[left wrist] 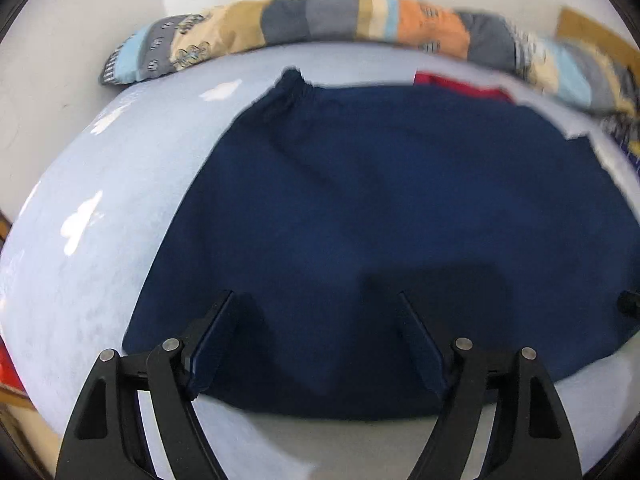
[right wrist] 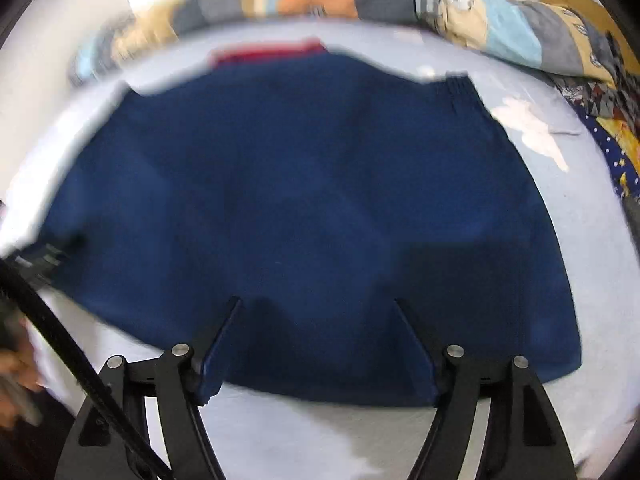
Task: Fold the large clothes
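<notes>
A large navy blue knit garment (left wrist: pixel 380 208) lies spread flat on a pale blue bed sheet (left wrist: pixel 100 240). A ribbed cuff (left wrist: pixel 294 80) sticks out at its far left corner. In the right wrist view the same garment (right wrist: pixel 300 200) fills the middle, with a ribbed cuff (right wrist: pixel 460 84) at its far right. A strip of red cloth (left wrist: pixel 460 86) shows beyond its far edge. My left gripper (left wrist: pixel 316 296) hangs open over the near hem with nothing between its fingers. My right gripper (right wrist: pixel 317 301) is open too, over the near hem, and holds nothing.
A rolled patchwork quilt (left wrist: pixel 320 20) runs along the far side of the bed against a white wall. Brown cardboard (left wrist: pixel 592 36) stands at the far right. A person's hand (right wrist: pixel 16 364) and a black strap (right wrist: pixel 60 344) show at the lower left of the right wrist view.
</notes>
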Tool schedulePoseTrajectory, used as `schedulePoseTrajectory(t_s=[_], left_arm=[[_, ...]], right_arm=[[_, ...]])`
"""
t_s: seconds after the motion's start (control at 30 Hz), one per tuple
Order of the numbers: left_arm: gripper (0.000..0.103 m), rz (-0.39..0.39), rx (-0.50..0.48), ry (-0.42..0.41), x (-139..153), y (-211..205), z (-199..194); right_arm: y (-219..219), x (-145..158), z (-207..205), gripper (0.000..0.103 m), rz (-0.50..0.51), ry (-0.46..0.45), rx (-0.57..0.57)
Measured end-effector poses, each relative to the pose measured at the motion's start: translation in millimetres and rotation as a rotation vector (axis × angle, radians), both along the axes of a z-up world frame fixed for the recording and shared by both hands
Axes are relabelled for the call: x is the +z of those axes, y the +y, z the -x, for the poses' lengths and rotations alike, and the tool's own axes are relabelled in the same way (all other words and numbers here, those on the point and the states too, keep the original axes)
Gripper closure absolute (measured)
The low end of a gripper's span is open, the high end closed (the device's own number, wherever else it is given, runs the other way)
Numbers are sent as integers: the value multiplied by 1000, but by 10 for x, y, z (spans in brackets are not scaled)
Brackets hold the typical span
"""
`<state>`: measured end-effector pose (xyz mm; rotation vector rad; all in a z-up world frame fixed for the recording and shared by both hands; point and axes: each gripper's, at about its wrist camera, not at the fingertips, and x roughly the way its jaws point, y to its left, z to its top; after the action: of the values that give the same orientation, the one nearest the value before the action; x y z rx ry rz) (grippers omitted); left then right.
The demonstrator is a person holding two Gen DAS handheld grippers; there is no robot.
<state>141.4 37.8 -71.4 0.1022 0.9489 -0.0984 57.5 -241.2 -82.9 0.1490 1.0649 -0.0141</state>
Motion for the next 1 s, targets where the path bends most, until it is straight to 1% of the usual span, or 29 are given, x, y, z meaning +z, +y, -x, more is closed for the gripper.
schedulePoseTrajectory(t_s=[0.03, 0.1, 0.17, 0.2, 0.3, 0.43, 0.47, 0.77, 1.0], left_arm=[[24, 15, -6, -18, 51, -34, 91], [24, 30, -21, -53, 120, -96, 210], [24, 21, -41, -89, 151, -216, 317], [24, 24, -50, -91, 156, -248, 323], [24, 13, -72, -72, 70, -348, 344], [24, 0, -73, -30, -99, -402, 273], [24, 2, -70, -29, -112, -403, 267], [23, -39, -86, -47, -137, -544, 272], [23, -39, -84, -49, -146, -572, 245]], right_arm=[[57, 83, 74, 24, -1, -34, 16], [196, 154, 162, 24, 39, -73, 58], [295, 118, 136, 24, 42, -76, 68], [331, 61, 107, 24, 42, -61, 79], [317, -127, 1, 24, 62, -13, 92], [234, -267, -25, 14, -9, 9, 42], [221, -286, -25, 13, -29, 15, 35], [276, -309, -22, 10, -17, 23, 30], [279, -318, -30, 7, -23, 31, 25]])
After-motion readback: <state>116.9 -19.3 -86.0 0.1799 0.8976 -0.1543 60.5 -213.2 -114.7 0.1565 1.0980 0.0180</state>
